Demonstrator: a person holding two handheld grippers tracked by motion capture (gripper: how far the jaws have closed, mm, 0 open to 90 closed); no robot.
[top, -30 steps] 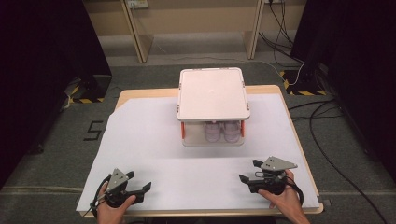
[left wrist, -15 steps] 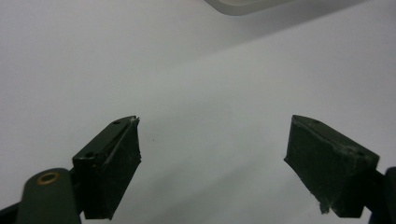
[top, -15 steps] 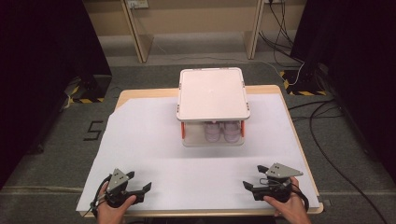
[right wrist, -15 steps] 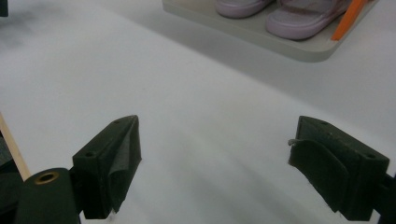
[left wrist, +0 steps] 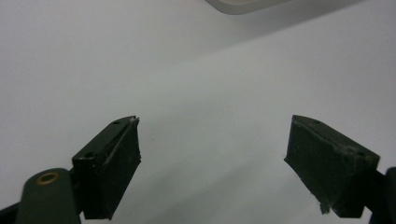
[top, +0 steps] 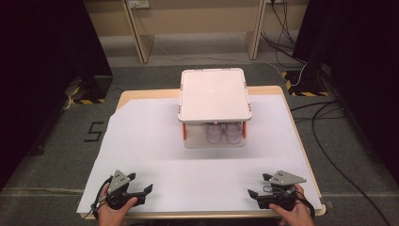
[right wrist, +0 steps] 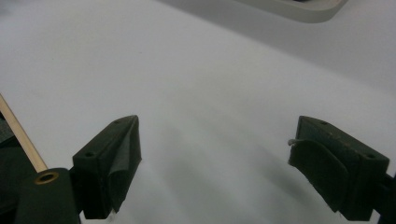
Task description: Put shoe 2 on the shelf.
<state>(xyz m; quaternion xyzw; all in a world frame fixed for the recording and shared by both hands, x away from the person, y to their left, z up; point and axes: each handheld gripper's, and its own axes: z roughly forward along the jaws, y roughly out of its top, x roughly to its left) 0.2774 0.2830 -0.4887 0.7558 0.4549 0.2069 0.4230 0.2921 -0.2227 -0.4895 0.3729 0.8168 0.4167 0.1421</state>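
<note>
Both the left claw [top: 143,189] and right claw [top: 252,194] are gaping wide and empty, sitting well short of the box [top: 214,94], whose smooth lid could slip from a careless pinch.

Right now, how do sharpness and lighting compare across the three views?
High view: evenly lit, soft, dark at both sides; lidded container legible. Left gripper view: jaws sharp, container edge blurred. Right gripper view: white sheet smeared, faint shadows under the jaws.
</note>
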